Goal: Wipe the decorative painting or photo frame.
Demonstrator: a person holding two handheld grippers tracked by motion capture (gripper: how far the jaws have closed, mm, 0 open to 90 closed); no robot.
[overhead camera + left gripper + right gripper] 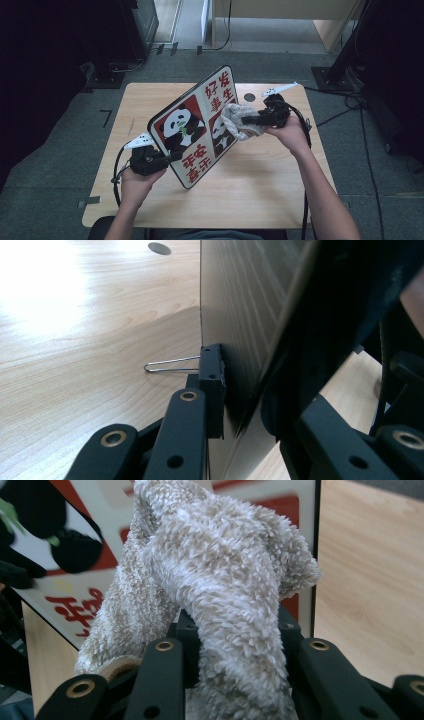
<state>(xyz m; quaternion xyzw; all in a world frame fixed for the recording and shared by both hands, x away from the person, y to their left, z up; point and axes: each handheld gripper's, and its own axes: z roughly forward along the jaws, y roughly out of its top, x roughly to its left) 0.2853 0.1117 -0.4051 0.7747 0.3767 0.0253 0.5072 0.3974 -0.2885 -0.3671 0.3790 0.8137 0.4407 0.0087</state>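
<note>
One panda board (192, 131), one cloth (239, 120), two hand-held grippers holding them.

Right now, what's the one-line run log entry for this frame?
left tongs: shut on panda board edge, tilted up | right tongs: shut on fluffy cloth, against board face | table: wooden

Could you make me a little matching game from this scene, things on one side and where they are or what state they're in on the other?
Things:
1. panda board
2. fluffy cloth
3. left gripper
4. round hole

Places or states:
A. clamped on the board's lower edge
B. in the tabletop, near the far edge
C. held tilted above the table
D. pinched in the right gripper, against the board's face

Pairs: 1-C, 2-D, 3-A, 4-B
</note>
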